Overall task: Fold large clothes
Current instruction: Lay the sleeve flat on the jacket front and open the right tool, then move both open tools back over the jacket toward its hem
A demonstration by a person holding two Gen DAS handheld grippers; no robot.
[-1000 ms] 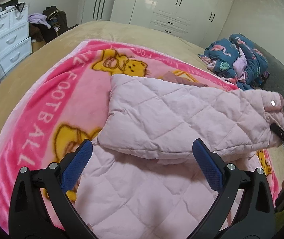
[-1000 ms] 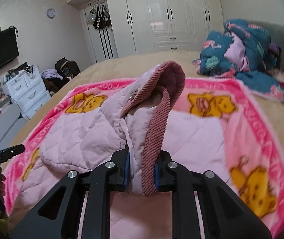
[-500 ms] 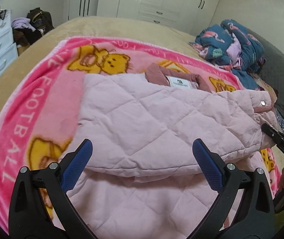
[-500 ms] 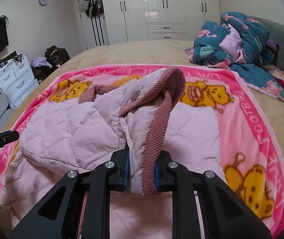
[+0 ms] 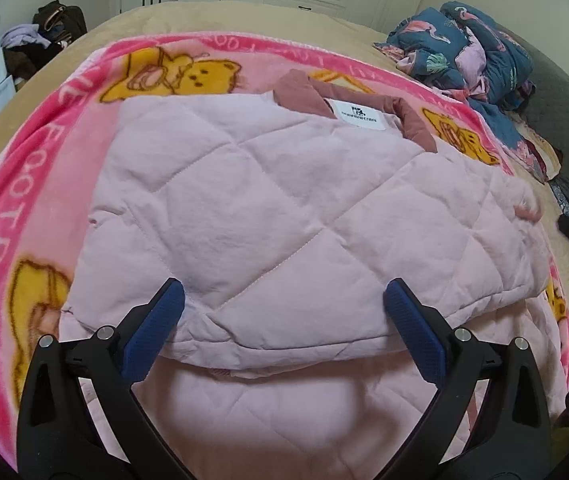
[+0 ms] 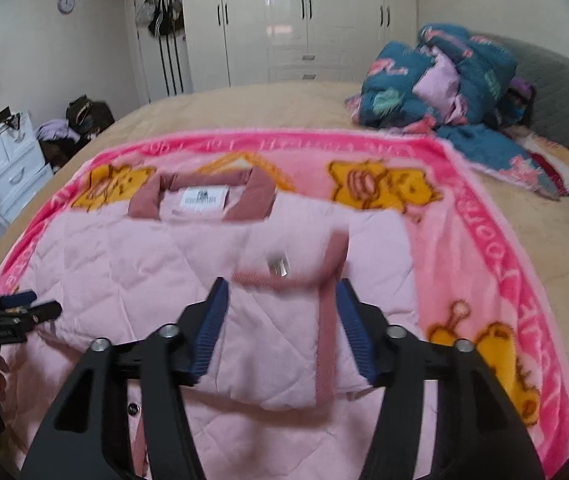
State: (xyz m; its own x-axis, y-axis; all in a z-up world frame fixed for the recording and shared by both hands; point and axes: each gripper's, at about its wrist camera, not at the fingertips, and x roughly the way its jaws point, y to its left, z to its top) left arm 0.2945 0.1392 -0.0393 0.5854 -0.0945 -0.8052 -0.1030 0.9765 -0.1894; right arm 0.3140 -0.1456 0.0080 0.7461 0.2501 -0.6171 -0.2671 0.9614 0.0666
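The soft, puffy quilted jacket [image 5: 284, 208] looked light, best pinched at its near folded edge; the left gripper [image 5: 284, 320] gaped wide and empty, the right gripper [image 6: 282, 320] was opening off the cuff [image 6: 326, 320].

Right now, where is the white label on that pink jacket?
The white label sits inside the dark pink collar at the far edge of the jacket, which lies on the pink bear blanket.

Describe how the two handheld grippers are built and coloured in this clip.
Both look alike: the left gripper and right gripper have matte black plastic frames with two angled fingers, silver round bolt heads at the joints, and ribbed dark blue pads lining the inner faces. No cables or sleeves show.
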